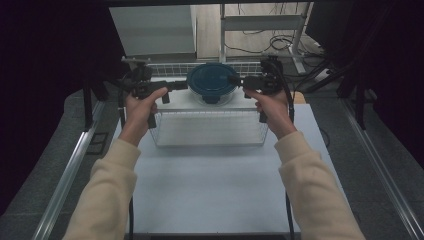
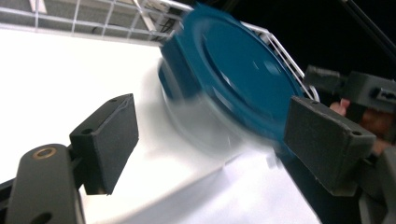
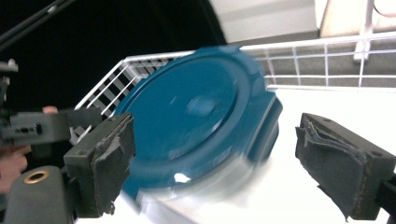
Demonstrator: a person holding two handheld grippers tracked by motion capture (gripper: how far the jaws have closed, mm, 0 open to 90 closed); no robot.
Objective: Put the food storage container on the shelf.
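High view: on the white table (image 1: 215, 175) stands a wire rack (image 1: 207, 127) with a round clear container (image 1: 212, 84) on top, its blue lid (image 1: 211, 80) facing up, no long axis, flanked by the left tongs (image 1: 184, 86) and right tongs (image 1: 235, 80), both spread wide, released, gripping nothing.

- We find no legible text, label, brand, number or sign on any surface.
- The blue lid (image 1: 212, 80) bears only plain moulded rings, blurred in both gripper views.
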